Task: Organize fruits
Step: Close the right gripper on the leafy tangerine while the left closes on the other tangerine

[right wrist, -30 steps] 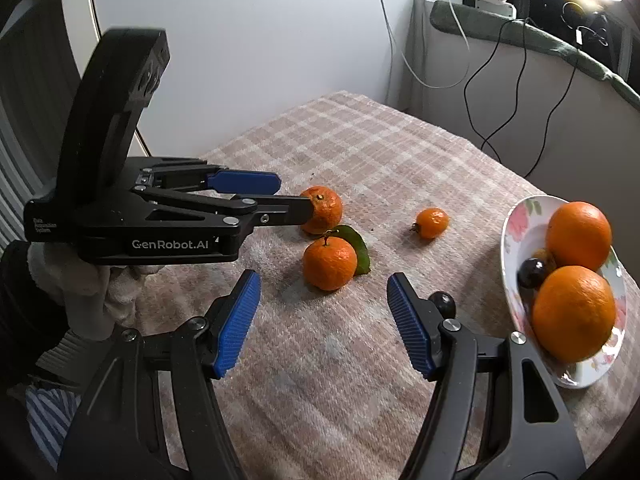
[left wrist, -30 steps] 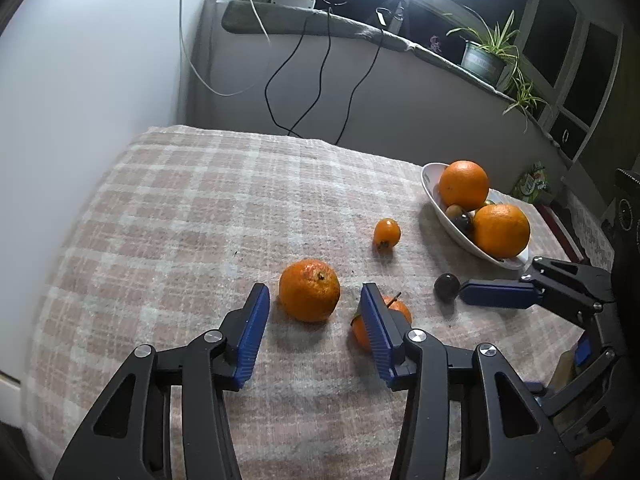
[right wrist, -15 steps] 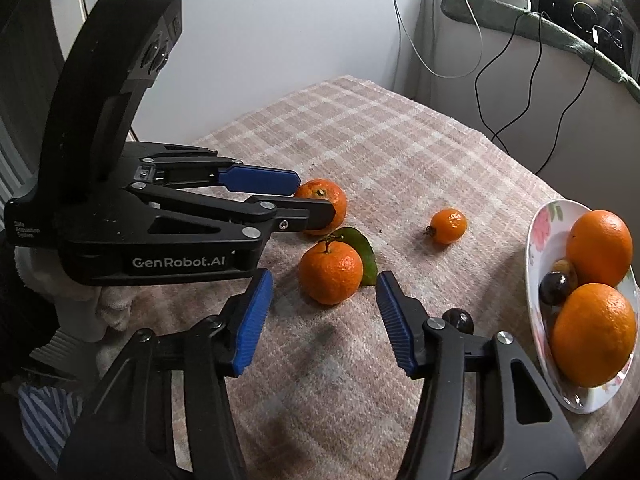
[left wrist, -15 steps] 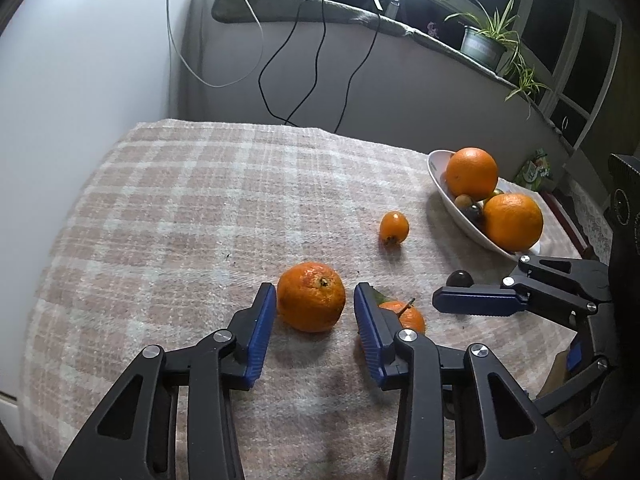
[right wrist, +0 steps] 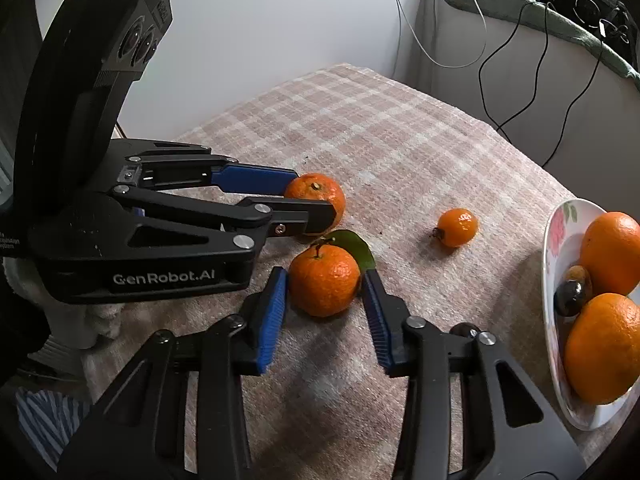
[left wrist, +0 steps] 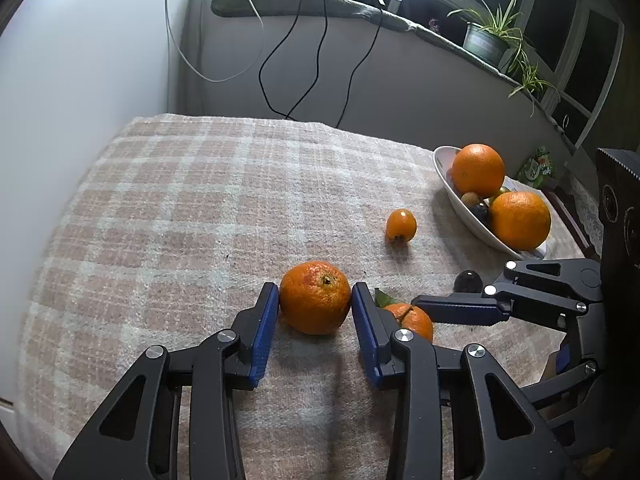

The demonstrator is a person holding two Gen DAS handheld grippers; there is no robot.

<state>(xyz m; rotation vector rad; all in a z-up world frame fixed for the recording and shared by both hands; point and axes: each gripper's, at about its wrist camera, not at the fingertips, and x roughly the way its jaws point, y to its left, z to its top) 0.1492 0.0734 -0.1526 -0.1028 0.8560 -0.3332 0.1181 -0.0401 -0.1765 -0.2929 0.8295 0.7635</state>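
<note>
Both your grippers have just been closing around fruit on the checked cloth (left wrist: 168,216). Your left gripper (left wrist: 315,304) now pinches the bare mandarin (left wrist: 315,298), pads touching each side. Your right gripper (right wrist: 325,286) brackets the leafy mandarin (right wrist: 324,280), pads just beside it, a sliver apart. Further right lie a kumquat (right wrist: 457,227) and the bowl (right wrist: 554,248) of oranges.
</note>
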